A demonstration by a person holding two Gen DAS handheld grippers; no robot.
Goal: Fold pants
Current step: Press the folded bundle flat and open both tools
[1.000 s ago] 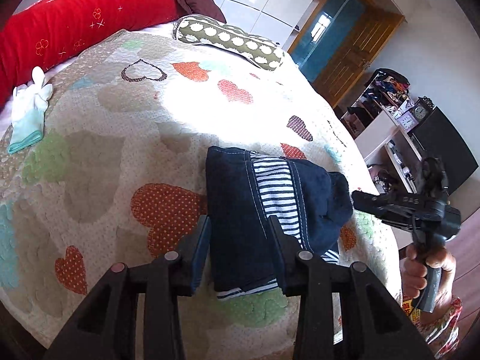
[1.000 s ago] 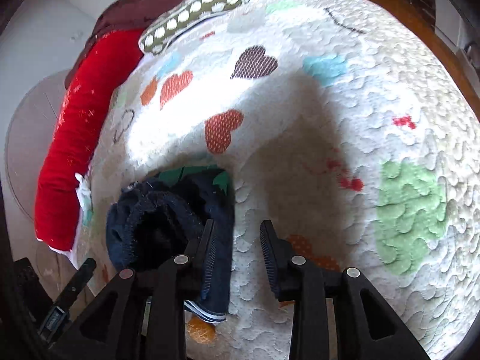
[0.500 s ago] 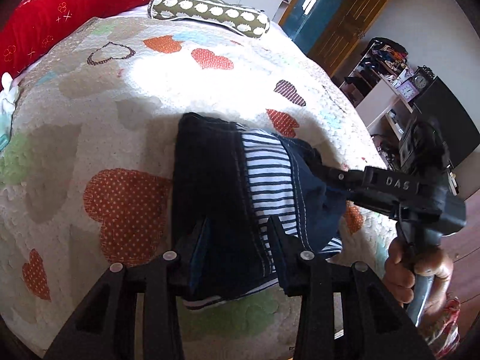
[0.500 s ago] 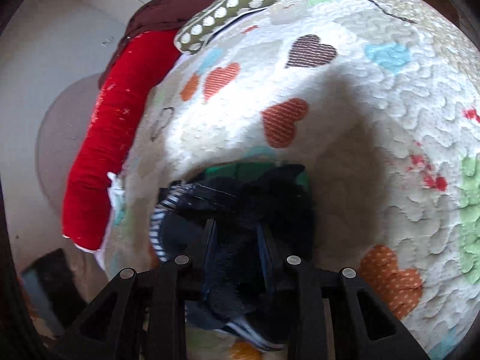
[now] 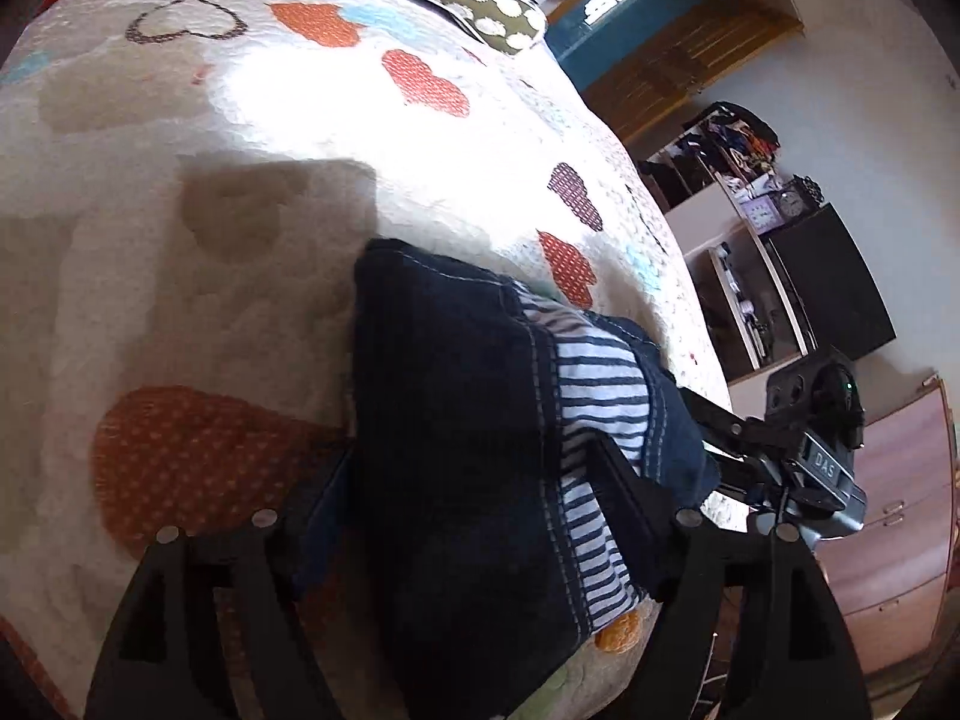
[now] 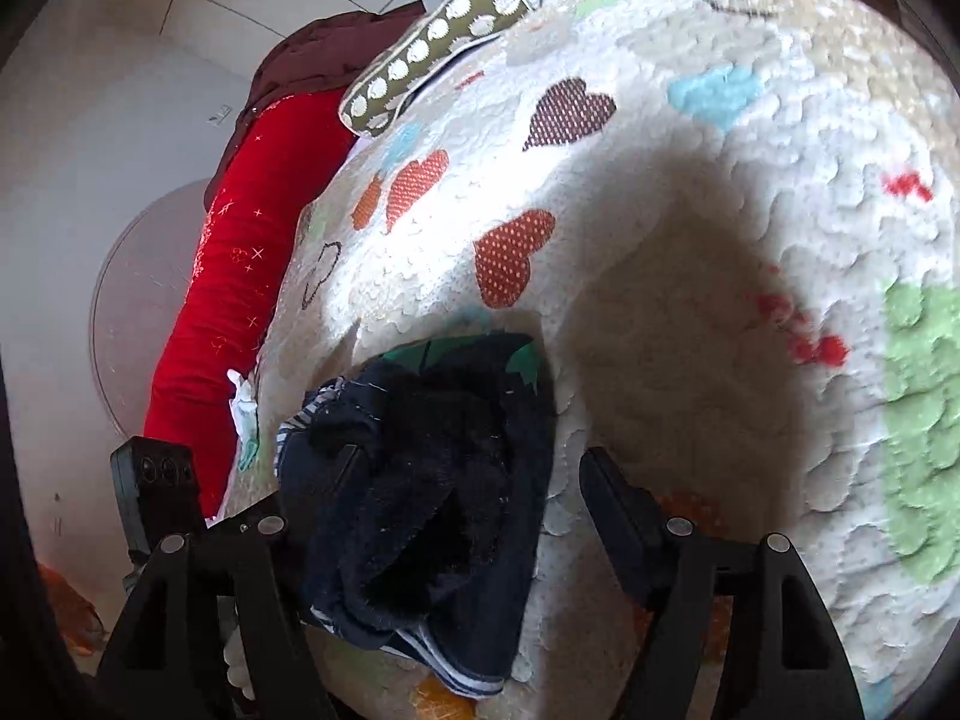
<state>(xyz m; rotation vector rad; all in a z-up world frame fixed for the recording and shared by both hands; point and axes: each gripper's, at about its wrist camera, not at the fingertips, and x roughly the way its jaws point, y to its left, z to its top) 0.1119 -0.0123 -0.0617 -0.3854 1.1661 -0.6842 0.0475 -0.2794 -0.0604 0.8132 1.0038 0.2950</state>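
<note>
The folded denim pants [image 5: 456, 420] lie near the edge of the bed [image 5: 240, 240], and I have both the left gripper [image 5: 474, 498] and right gripper [image 6: 468, 498] opening, jaws apart around the bundle without pressing it. If I withdraw carelessly, a finger could snag the loose striped lining [image 5: 600, 396] and undo the fold.

Dark navy pants [image 5: 456, 420] with striped lining, folded into a compact bundle on the heart-patterned quilt [image 5: 180, 276]
</note>
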